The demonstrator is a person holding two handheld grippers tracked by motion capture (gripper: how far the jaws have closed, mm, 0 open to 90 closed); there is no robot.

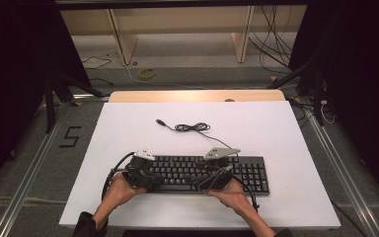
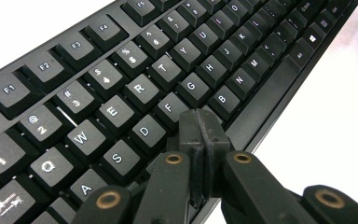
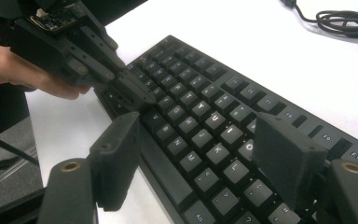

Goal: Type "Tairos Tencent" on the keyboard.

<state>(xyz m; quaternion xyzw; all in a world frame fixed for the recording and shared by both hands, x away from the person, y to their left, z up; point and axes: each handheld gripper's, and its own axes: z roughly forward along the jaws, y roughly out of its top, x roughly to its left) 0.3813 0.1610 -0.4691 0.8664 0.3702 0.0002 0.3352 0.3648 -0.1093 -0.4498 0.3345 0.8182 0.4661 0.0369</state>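
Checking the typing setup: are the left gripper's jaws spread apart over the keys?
No, the left gripper has its jaws pressed together above the keyboard.

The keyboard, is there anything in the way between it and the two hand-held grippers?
Nothing visible. The left hand-held gripper, jaws shut, has its tips right at the keyboard keys near the front edge. The right hand-held gripper hovers open just above the keys.

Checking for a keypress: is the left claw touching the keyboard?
Touching. In the left gripper view the shut left claw rests its tip on the keyboard near the F key, no gap visible.
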